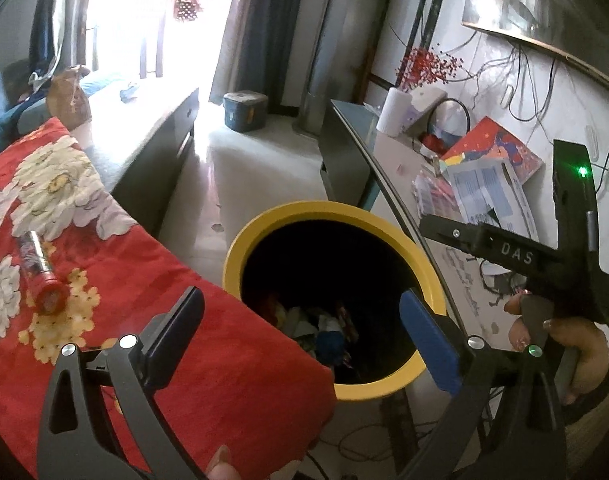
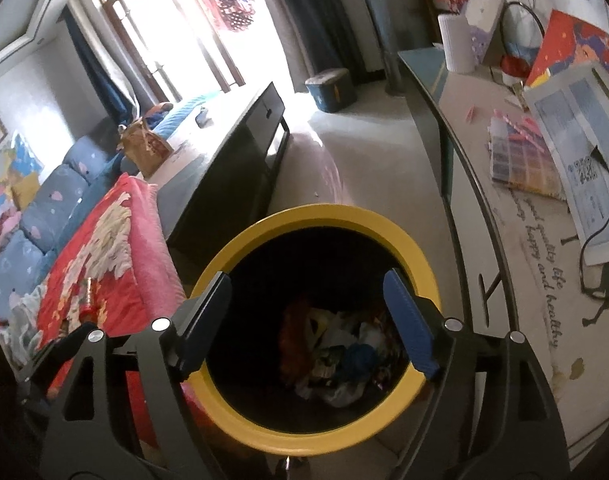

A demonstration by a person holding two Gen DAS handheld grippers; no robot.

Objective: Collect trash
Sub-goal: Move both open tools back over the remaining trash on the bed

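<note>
A yellow-rimmed bin (image 1: 288, 216) stands on the floor between a bed and a desk; it holds several crumpled wrappers (image 1: 328, 332). It also shows in the right wrist view (image 2: 324, 214) with the wrappers (image 2: 344, 352) inside. My left gripper (image 1: 304, 340) is open and empty, over the bin's near edge and the blanket corner. My right gripper (image 2: 304, 320) is open and empty, directly above the bin mouth; its body shows in the left wrist view (image 1: 516, 256). A red and silver tube-shaped wrapper (image 1: 40, 276) lies on the red blanket, to the left of the left gripper.
A red floral blanket (image 1: 184, 320) covers the bed on the left. A dark bench (image 1: 160, 148) stands beyond it. The desk (image 2: 524, 240) on the right holds papers, a bead box (image 2: 520, 160) and cables. A blue box (image 1: 244, 110) sits on the floor by the window.
</note>
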